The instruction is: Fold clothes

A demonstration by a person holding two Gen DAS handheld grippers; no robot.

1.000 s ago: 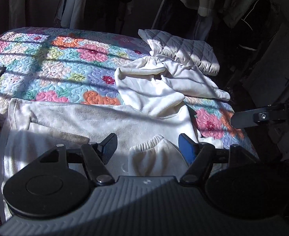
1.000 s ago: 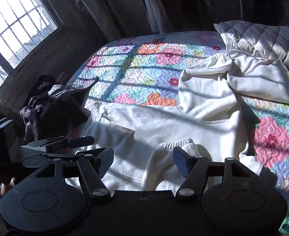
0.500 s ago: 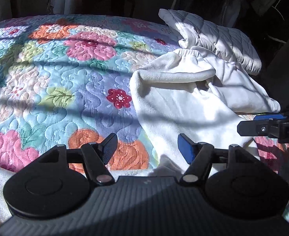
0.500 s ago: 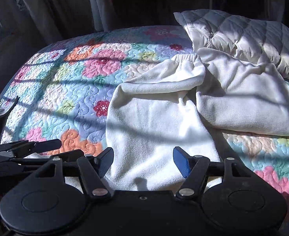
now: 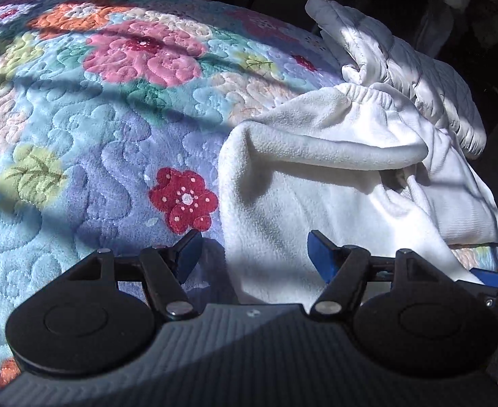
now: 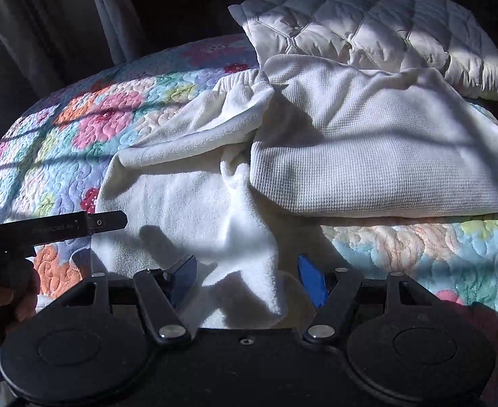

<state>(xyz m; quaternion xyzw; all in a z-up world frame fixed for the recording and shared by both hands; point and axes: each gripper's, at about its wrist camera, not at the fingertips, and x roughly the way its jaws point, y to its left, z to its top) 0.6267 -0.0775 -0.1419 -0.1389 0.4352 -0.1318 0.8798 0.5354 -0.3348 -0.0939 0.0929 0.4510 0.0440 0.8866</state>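
A cream fleece garment's sleeve (image 5: 316,183) lies on the floral quilt (image 5: 96,118), its elastic cuff (image 5: 367,96) at the far end. My left gripper (image 5: 254,251) is open, low over the sleeve's near left edge. My right gripper (image 6: 247,276) is open over the same sleeve (image 6: 187,196), near its right edge. A white waffle-knit garment (image 6: 367,156) lies over the sleeve's right side. The left gripper shows at the left of the right wrist view (image 6: 79,225).
A white quilted pillow (image 6: 367,34) lies at the back right, also in the left wrist view (image 5: 401,68). Hanging clothes (image 6: 113,17) fill the dark background beyond the bed. The quilt (image 6: 62,142) stretches bare to the left.
Both grippers have moved forward along the garment, from its body and near cuff to the far sleeve, and dropped closer to it. Both stayed open.
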